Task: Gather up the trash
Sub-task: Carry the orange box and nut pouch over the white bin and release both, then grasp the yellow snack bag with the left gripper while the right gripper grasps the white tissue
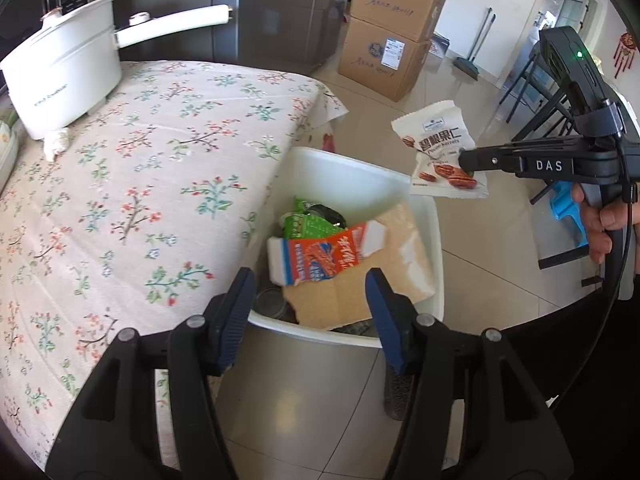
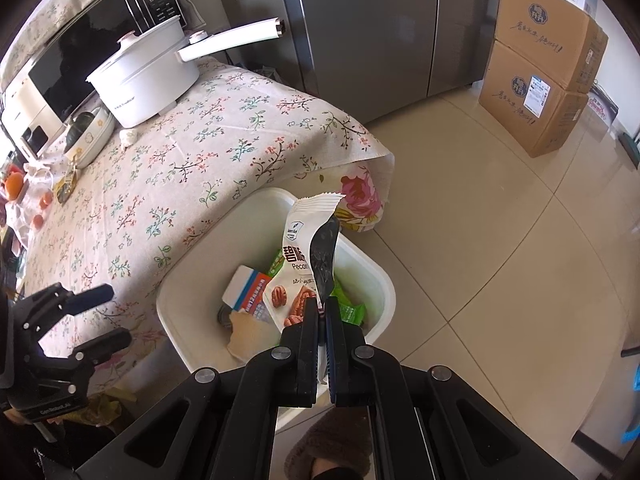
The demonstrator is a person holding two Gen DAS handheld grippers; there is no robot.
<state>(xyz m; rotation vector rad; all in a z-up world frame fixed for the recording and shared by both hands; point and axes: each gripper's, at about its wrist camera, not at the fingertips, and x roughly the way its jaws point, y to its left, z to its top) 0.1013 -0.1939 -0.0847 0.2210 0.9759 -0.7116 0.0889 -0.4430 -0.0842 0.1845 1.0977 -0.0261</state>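
Right gripper (image 2: 322,310) jaws clamped on pecan packet (image 2: 298,256) over bin (image 2: 384,300), left gripper (image 1: 310,288) (empty) jaws apart

Black left gripper (image 1: 310,300) shows ribbed blue pads and silver screws; the black right gripper (image 1: 466,162) reads DAS, green light on, cable trailing

Bright daylight from the right, glare on floor tiles (image 1: 460,92), strong fisheye edge distortion
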